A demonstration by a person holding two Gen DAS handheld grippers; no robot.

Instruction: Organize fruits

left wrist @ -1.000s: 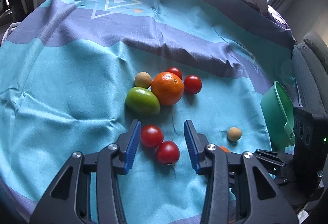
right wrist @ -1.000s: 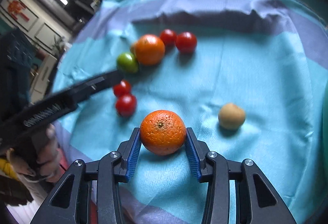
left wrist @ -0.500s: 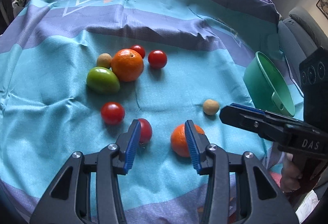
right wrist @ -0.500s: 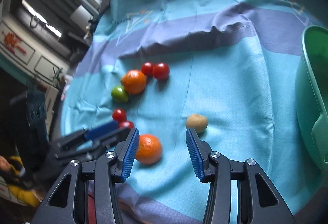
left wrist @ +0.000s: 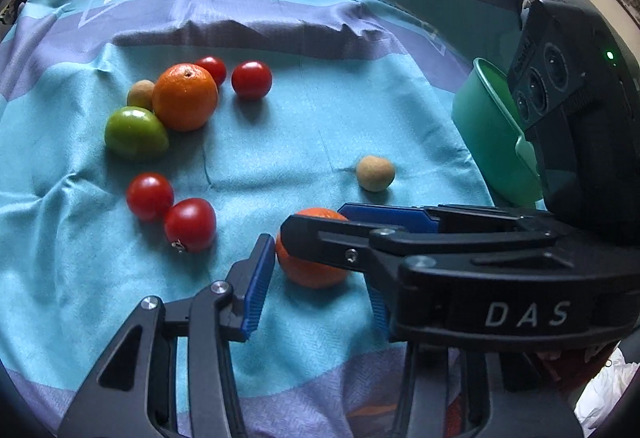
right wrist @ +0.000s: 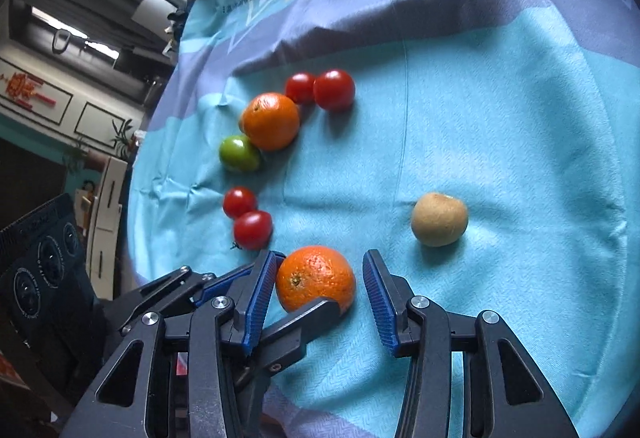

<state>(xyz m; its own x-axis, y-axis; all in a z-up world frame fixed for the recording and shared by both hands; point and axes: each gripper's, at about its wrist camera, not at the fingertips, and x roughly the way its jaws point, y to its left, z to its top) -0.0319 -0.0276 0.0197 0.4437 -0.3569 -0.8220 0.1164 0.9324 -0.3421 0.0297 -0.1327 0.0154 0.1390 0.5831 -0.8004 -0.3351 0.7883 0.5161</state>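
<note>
Both tools, right (right wrist: 320, 298) and left (left wrist: 316, 286), straddle the near orange (right wrist: 316, 278) unclenched, right's jaws having just widened, no pad pressing.

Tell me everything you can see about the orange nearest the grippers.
The near orange is round, bright and dimpled, with a small dark stem scar. It rests on the turquoise cloth, apart from the other fruit, between the open blue-padded fingers of the right gripper. The left gripper also straddles it; one finger crosses its near side.
</note>
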